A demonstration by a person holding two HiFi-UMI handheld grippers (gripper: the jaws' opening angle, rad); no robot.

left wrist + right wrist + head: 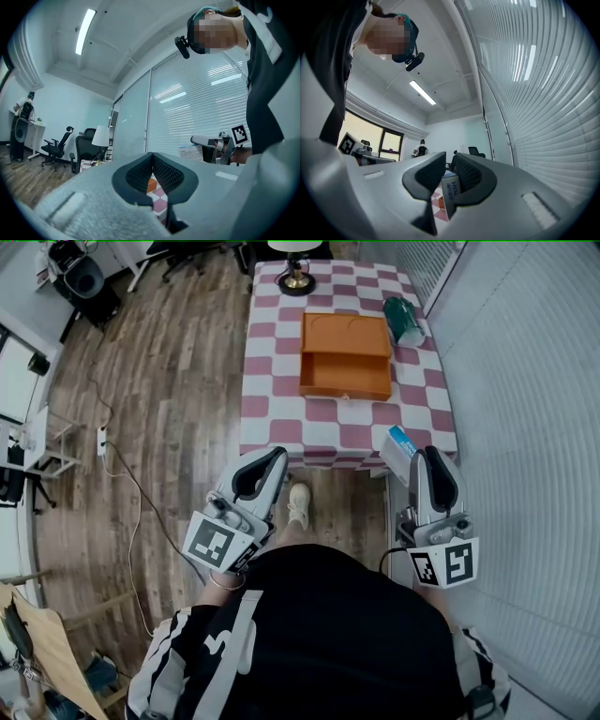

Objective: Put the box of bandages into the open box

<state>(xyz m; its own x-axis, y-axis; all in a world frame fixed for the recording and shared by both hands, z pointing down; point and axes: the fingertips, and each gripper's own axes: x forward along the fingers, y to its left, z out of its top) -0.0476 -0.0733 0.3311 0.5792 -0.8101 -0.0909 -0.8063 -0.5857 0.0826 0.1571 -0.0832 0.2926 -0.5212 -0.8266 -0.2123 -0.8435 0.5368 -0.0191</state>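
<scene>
Your right claw point(427, 457) is clamped on the bandage box point(399, 444); the right gripper view shows it pinched between the pads. In the head view it's lower right of centre, overlapping the near right corner of the checkered counter point(272, 381). Your left claw point(272, 461) is closed on nothing, below the counter's near edge. The open orange box point(345, 357) sits mid-counter, well apart from both.

Floor point(178, 362), upper left: wood planks, satin sheen; table cover point(272, 362): checked cloth, matt; open box point(345, 334): orange, smooth, matt; box of bandages point(451, 188): printed card, slight gloss; left gripper point(152, 158) pads: black, dimpled, matt.
</scene>
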